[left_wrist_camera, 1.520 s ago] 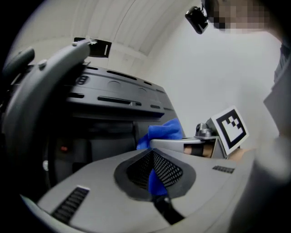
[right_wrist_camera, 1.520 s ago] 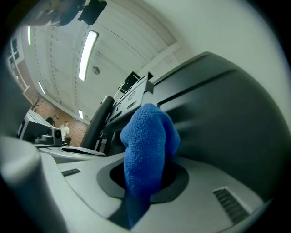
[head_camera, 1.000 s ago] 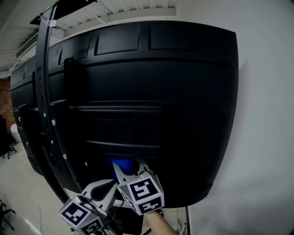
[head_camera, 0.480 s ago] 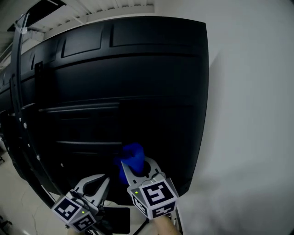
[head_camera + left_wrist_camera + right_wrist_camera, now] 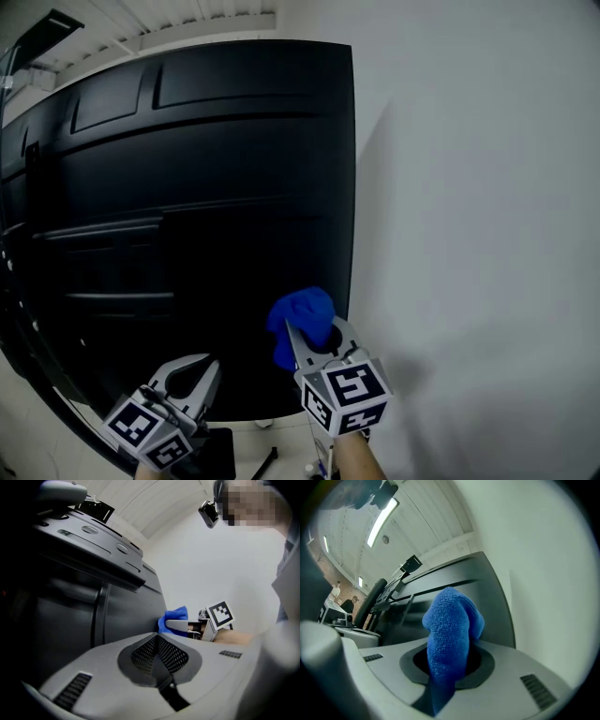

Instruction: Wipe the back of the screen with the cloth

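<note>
The right tongs (image 5: 317,336) pinch the blue cloth (image 5: 302,314) at centre bottom of the head view, against the black screen's (image 5: 187,187) right edge. At lower left, the left tongs (image 5: 192,370) are pressed together, empty.

cloth (image 5: 302,319) by screen (image 5: 187,234) edge, wall (image 5: 469,234) at right

The big black moulded-plastic back of the screen (image 5: 187,216) stands upright before me, ribbed with long horizontal ridges and recessed panels near its top. The bright blue microfibre cloth (image 5: 302,317) is bunched into a soft lump, pinched between the jaws of my right gripper (image 5: 317,332). It sits at the panel's lower right edge. I cannot tell whether it touches.
</note>
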A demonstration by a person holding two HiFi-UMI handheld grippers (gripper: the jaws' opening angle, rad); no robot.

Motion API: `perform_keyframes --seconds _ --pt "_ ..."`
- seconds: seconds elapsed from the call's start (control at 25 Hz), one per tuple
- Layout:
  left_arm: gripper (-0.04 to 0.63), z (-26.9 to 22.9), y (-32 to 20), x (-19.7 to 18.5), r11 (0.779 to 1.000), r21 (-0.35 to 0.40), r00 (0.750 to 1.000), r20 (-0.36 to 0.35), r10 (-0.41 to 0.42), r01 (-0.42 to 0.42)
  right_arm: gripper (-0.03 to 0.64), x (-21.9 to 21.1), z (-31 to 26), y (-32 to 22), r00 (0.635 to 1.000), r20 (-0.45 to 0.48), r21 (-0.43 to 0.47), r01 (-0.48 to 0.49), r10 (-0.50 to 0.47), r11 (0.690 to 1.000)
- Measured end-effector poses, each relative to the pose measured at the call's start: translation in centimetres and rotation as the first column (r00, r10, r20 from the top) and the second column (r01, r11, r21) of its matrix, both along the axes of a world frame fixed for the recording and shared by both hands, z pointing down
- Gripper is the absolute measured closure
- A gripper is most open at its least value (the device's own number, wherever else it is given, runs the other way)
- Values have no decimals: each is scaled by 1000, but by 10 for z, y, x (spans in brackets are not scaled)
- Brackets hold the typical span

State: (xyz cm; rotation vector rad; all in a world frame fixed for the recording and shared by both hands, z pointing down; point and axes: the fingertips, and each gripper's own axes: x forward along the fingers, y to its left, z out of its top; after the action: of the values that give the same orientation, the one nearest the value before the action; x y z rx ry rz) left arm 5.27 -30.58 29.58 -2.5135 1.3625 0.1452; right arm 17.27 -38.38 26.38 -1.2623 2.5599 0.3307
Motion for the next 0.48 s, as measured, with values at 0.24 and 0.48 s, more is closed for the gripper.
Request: perform_keyframes --seconds 0.24,0.48 --pt "585 6 -6 12 1000 -15 1000 1 2 -2 553 46 5 -15 996 18 -24 -88 89 996" --pt "586 11 -2 7 999 -24 999 19 -29 29 554 51 6 -12 995 23 -23 -100 100 995"
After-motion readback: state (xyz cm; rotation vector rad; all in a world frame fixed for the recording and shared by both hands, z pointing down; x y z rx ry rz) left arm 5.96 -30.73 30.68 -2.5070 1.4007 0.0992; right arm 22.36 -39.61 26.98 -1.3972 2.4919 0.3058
